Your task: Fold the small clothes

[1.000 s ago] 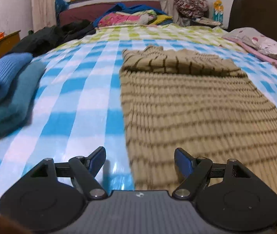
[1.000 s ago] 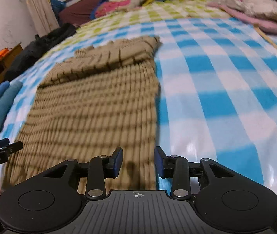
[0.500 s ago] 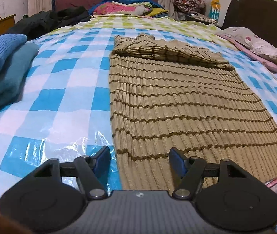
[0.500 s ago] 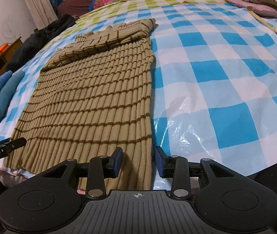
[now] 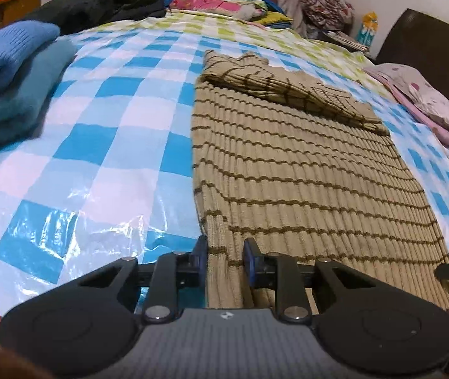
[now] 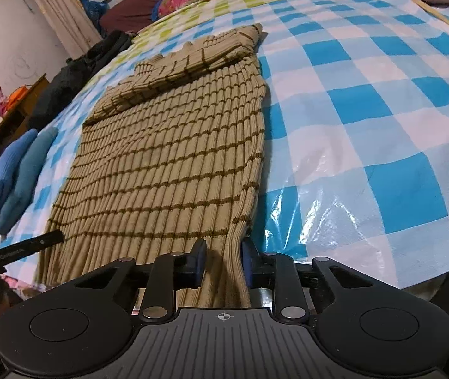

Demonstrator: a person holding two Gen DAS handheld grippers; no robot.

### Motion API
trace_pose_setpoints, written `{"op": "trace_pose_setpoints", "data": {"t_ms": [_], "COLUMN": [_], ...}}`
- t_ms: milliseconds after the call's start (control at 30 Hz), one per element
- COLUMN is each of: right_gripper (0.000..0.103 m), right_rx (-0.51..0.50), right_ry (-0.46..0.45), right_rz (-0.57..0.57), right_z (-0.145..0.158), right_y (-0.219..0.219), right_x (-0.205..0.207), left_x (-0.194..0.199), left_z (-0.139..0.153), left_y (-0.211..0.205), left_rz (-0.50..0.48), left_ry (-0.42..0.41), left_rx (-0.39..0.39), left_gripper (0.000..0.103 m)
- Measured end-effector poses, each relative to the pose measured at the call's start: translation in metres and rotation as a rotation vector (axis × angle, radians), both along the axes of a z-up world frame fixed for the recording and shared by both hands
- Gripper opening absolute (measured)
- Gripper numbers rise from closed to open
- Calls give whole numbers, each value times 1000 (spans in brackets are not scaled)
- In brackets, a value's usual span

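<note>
Closing both grippers, left [image 5: 224,257] and right [image 6: 222,260], on sweater [image 5: 303,170] near hem corners | fingers pinching bunched knit | sweater flat on bed [image 5: 98,145] | soft, limp, stretchy; hold corners

Light: warm indoor light from above me, fairly bright, evenly spread.
Glare: white sheen on the crinkled plastic sheet [image 5: 66,221] near my claws.
Shadows: soft, short, under my fingers on the sweater [image 6: 167,158].
Focus: mostly sharp; far clutter soft.
Distortion: strong fisheye bend, dark corners.
</note>
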State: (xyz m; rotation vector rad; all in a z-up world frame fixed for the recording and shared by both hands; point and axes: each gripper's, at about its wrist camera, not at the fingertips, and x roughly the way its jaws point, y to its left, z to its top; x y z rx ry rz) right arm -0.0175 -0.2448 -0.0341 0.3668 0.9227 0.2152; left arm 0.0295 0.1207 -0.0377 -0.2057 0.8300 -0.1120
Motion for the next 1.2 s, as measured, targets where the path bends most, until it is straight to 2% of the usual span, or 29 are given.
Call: {"op": "trace_pose_setpoints", "data": {"t_ms": [200, 233, 267, 300, 333, 433, 533, 633, 800, 867, 1033, 1167, 1200], "right_gripper": [27, 24, 20, 17, 14, 11, 10, 10, 9, 9, 7, 7, 7], "right_rx": [3, 14, 30, 52, 71, 154, 247, 296, 385, 438, 487, 511, 511], "right_ry": [2, 5, 8, 8, 5, -31, -76, -119, -159, -199, -279, -305, -305], "right_rz": [38, 33, 31, 33, 34, 22, -2, -22, -69, -92, -123, -168, -168], "right_z": [0, 0, 0, 1, 2, 8, 17, 29, 44, 57, 77, 76, 76], "right_y": [2, 0, -1, -3, -4, -7, -9, -7, -5, -3, -3, -8, -8], "right_x": [7, 7, 7, 8, 8, 7, 8, 15, 36, 62, 120, 172, 172], "left_x": [6, 7, 8, 9, 9, 11, 18, 32, 71, 90, 147, 198, 210], "left_z": [-2, 0, 1, 3, 4, 14, 29, 43, 63, 70, 83, 81, 77], "left_y": [-9, -10, -10, -9, -8, -4, 4, 12, 26, 30, 33, 30, 30], "left_rz": [-15, -17, -17, -18, -19, -10, -6, -2, -2, 5, 18, 38, 47], "left_ry": [11, 13, 11, 14, 18, 4, -31, -64, -140, -171, -233, -238, -232], "left_rx": [51, 50, 44, 33, 19, -29, -110, -182, -318, -343, -343, -336, -335], "left_gripper": [30, 29, 24, 14, 13, 13, 13, 13, 13, 13, 12, 12, 12]}}
